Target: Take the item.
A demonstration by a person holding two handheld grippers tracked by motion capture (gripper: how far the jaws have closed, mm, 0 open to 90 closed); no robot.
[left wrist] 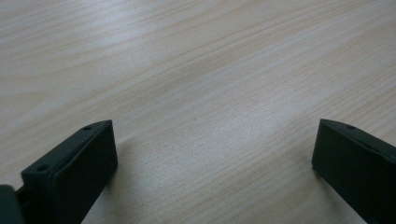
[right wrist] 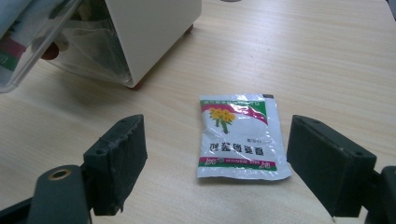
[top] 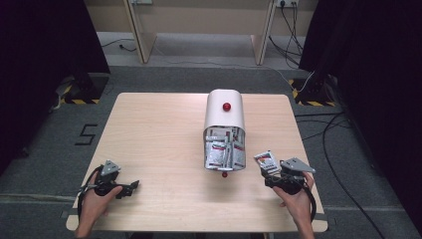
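A white rounded box (top: pixel 225 117) with a red knob (top: pixel 227 106) on top stands mid-table; several sachets (top: pixel 224 152) show through its clear front. One white sachet (right wrist: pixel 240 137) with a yellow flower print and a green-and-pink band lies flat on the table, also seen in the high view as the sachet (top: pixel 265 160) right of the box. My right gripper (right wrist: pixel 215 128) is open, its jaws standing to either side of the sachet's near end without touching it. My left gripper (top: pixel 130 187) rests at the table's front left, and in its own view the left gripper (left wrist: pixel 212 140) is open over bare wood.
The wooden table (top: pixel 159 139) has bare room across its left half and behind the box. In the right gripper view the box's white side (right wrist: pixel 154 32) and clear front flap (right wrist: pixel 32 56) stand at the upper left. Cables (top: pixel 328 134) run on the floor at the right.
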